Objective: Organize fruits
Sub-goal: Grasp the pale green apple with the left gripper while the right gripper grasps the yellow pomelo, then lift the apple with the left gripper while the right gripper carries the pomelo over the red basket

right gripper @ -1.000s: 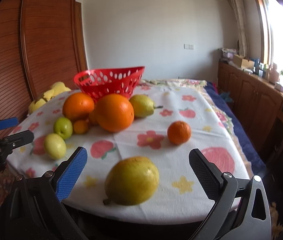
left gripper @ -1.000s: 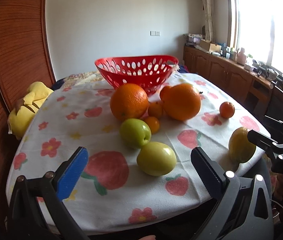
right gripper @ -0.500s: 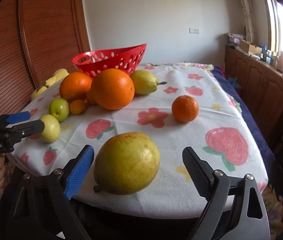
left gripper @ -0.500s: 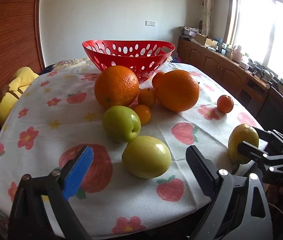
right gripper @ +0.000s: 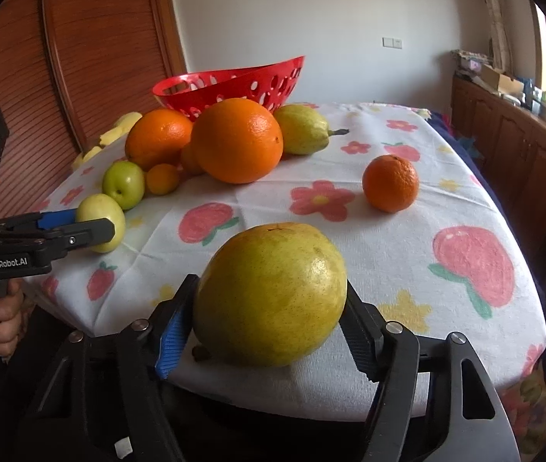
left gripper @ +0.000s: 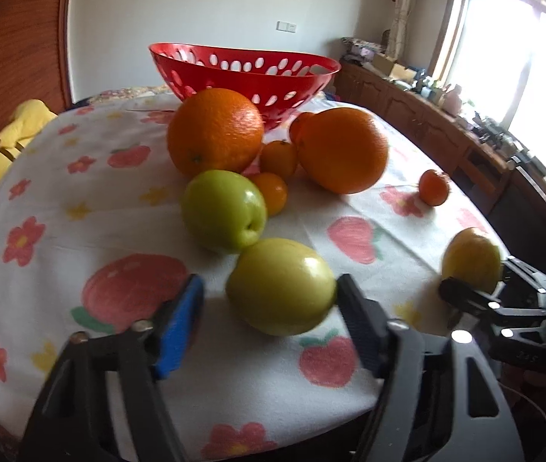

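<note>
Jaws of the right gripper (right gripper: 273,331) clamp the yellow pear (right gripper: 271,294); left gripper (left gripper: 273,308) jaws stand apart around the pale apple (left gripper: 280,287).

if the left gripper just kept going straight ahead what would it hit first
The pale green apple, already between the left gripper fingers. Behind it, probably the greener apple, though depth is hard to judge.
</note>
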